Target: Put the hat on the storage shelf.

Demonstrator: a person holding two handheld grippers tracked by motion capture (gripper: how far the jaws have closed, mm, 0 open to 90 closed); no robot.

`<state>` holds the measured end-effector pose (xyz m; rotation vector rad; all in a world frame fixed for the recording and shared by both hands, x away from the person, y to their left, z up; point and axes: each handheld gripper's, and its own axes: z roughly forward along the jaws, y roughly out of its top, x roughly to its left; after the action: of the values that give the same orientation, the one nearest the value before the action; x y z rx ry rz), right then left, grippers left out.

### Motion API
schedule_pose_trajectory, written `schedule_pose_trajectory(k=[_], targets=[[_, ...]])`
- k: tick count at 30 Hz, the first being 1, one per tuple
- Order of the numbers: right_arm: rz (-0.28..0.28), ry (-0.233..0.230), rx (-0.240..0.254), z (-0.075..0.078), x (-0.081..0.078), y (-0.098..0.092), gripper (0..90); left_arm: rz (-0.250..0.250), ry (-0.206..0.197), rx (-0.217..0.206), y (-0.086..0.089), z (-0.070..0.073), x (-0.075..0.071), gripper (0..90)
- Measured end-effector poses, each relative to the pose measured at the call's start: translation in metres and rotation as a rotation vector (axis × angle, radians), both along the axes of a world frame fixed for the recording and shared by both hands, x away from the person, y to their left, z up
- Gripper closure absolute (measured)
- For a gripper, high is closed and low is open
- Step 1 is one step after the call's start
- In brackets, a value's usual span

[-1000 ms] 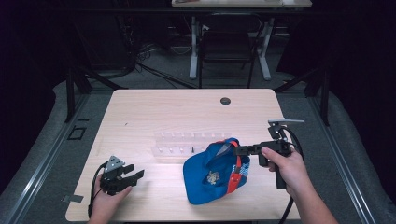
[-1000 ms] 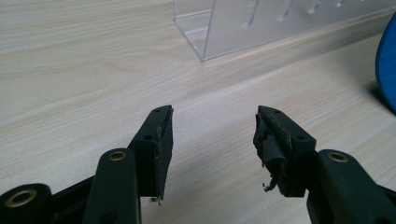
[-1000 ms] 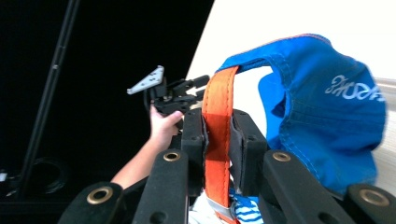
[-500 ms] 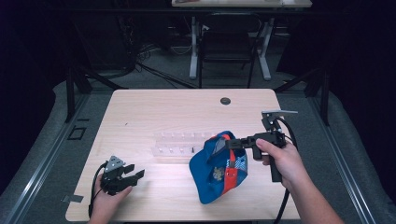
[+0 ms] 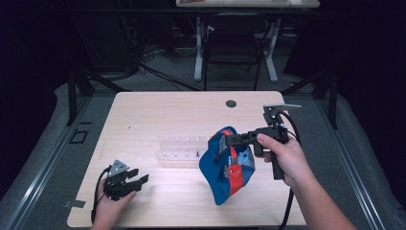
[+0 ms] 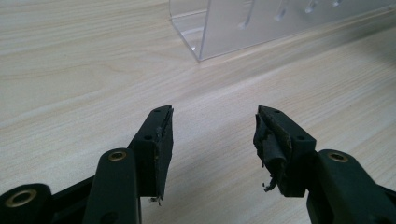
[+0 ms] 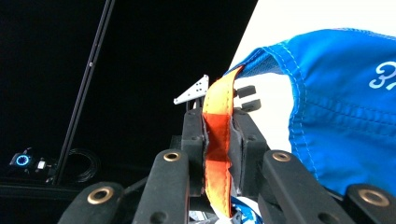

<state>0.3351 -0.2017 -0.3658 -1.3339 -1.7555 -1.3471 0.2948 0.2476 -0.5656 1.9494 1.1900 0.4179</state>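
A blue cap (image 5: 225,165) with an orange strap hangs above the table's front middle, its lower edge near the tabletop. My right gripper (image 5: 229,140) is shut on the cap's orange strap (image 7: 217,140), which is pinched between its jaws while the blue cloth (image 7: 341,116) hangs to one side. At the table's front left corner my left gripper (image 5: 140,179) rests open, nothing between its fingers (image 6: 156,140). A clear acrylic rack (image 5: 179,148) stands just left of the cap, and its near corner (image 6: 219,28) lies ahead of the left gripper.
A wooden table (image 5: 158,115) with a round cable hole (image 5: 231,103) near its back edge. A second desk's legs and cables (image 5: 230,43) stand behind the table on the dark floor. Grey floor rails (image 5: 43,158) run along both sides.
My right gripper has lifted the cap off the table and carried it up and right, so it now hangs by its strap. The left gripper has stayed put.
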Motion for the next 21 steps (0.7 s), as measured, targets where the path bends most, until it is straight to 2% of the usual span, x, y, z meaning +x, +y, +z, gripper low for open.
schedule_pose_trajectory(k=[11,21], targets=[[0.013,-0.019,0.059,0.019,0.014,0.020,77.6,-0.003,-0.007,0.007,-0.001,0.000,0.000,46.7],[0.002,-0.036,0.036,0.034,0.026,0.034,77.6,-0.009,-0.009,-0.001,-0.005,0.001,-0.001,45.2]])
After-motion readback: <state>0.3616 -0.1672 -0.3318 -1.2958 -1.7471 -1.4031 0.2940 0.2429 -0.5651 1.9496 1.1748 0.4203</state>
